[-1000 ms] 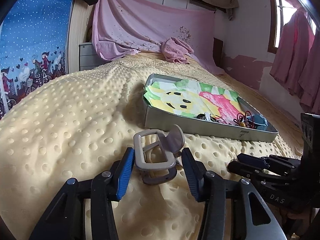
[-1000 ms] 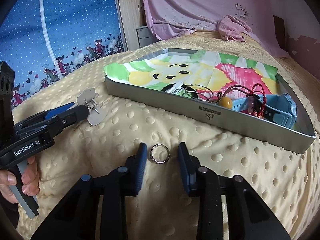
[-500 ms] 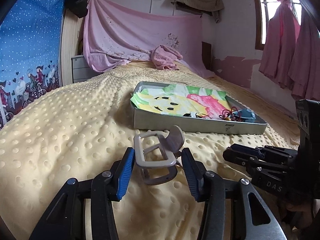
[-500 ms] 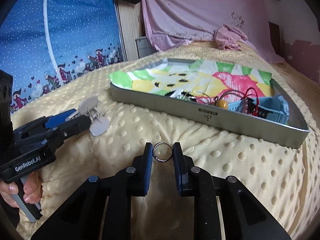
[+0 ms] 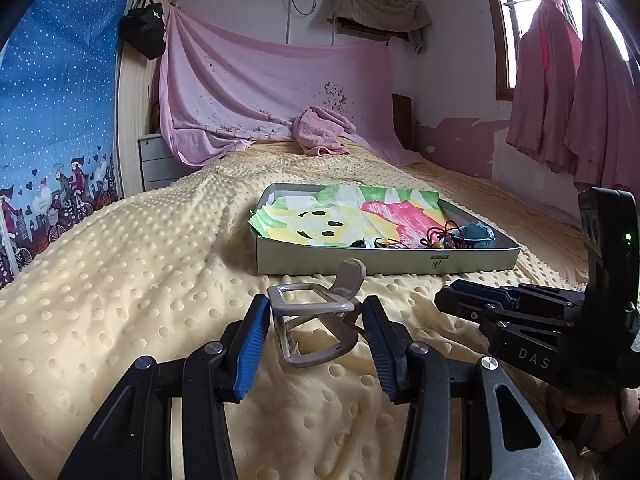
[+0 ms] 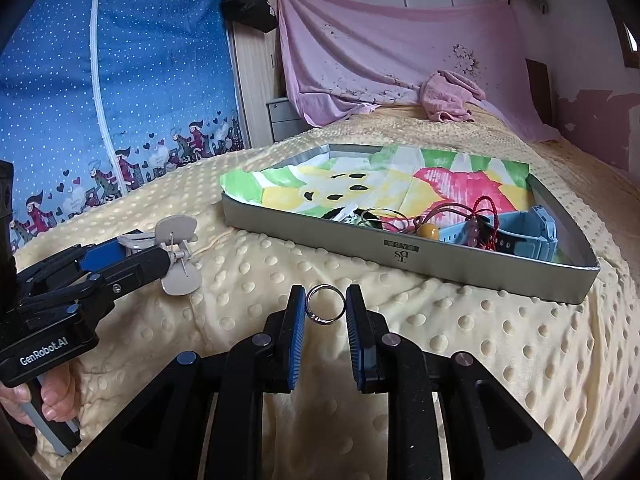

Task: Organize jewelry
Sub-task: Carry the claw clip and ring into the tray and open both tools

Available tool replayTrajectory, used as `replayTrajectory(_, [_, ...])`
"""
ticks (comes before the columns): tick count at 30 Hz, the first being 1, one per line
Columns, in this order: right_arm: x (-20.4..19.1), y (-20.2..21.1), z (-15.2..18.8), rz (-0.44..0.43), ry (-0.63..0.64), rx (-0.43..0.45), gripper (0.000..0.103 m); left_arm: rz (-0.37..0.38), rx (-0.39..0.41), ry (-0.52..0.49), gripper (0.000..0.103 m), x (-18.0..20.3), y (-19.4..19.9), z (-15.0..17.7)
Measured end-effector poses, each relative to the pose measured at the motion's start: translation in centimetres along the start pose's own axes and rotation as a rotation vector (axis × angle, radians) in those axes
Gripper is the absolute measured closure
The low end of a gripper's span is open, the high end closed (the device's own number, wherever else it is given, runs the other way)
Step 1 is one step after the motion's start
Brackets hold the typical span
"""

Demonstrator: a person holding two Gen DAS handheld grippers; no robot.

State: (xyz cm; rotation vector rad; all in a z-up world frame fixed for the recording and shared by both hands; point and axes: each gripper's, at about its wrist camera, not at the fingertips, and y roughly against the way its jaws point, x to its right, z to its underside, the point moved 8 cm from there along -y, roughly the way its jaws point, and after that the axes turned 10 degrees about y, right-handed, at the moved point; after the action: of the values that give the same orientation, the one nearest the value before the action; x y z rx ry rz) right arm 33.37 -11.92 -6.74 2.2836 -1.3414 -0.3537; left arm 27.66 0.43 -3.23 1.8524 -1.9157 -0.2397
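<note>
My left gripper (image 5: 315, 308) is shut on a taupe hair clip (image 5: 316, 320), which hangs just above the yellow dotted blanket (image 5: 140, 272). In the right wrist view the same clip (image 6: 178, 256) sticks out of the left gripper (image 6: 160, 258) at the left. My right gripper (image 6: 325, 296) is shut on a thin silver ring (image 6: 326, 305), both blue pads touching it. In the left wrist view the right gripper (image 5: 448, 303) shows at the right edge, its ring hidden. Ahead lies a grey tray (image 6: 400, 248) lined with bright paper, also in the left wrist view (image 5: 380, 268).
In the tray's near right corner sit a blue watch (image 6: 520, 236), red cords (image 6: 480, 210), a yellow bead (image 6: 427, 231) and thin bangles (image 6: 380, 216). A pink towel (image 5: 320, 136) lies at the head of the bed. A hand (image 6: 36, 400) holds the left gripper's handle.
The right jaws closed onto the ring and lifted it off the blanket. Both grippers tipped up and drew back a little, so the tray looks farther. The clip stayed in the left grip.
</note>
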Motion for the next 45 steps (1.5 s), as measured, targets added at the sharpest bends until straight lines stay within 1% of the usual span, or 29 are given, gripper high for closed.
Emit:
replayTrajectory(4, [0.2,0.1,0.1,0.0,-0.007,0.006,0.085,-0.007,0.016,0.003,0.057,-0.1,0.3,0.0])
replayTrajectory(8, [0.4,0.4,-0.2,-0.001,-0.02,0.025,0.085,0.008,0.018,0.006,0.057,0.1,0.4,-0.4])
replayTrajectory(21, [3.4,3.0,-2.7,0.015,-0.117,0.138,0.085,0.054,0.053,0.008,0.058,2.1,0.3,-3.1])
replayTrajectory(27, [5.4,3.5,-3.9,0.042,-0.139,0.174,0.085,0.098,0.065,0.048,0.058,2.9,-1.4,-5.4])
replayTrajectory(32, [7.5,2.9,-5.4,0.054,-0.15,0.189,0.085,0.128,0.058,0.079,0.058,3.2,-4.0,-6.9])
replayTrajectory(36, [8.7,1.3,-7.1,0.042,-0.162,0.185,0.085,0.116,0.035,0.09,0.058,3.0,-6.5,-7.5])
replayTrajectory(38, [9.1,-0.2,-7.9,0.03,-0.167,0.171,0.085,0.102,0.014,0.103,0.058,2.7,-7.9,-7.5])
replayTrajectory(41, [9.1,-2.7,-8.3,0.008,-0.173,0.128,0.085,0.084,-0.029,0.124,0.058,2.1,-9.8,-7.1])
replayTrajectory(45, [8.9,-6.0,-7.6,0.004,-0.169,0.039,0.085,0.058,-0.092,0.165,0.057,1.3,-12.1,-6.1])
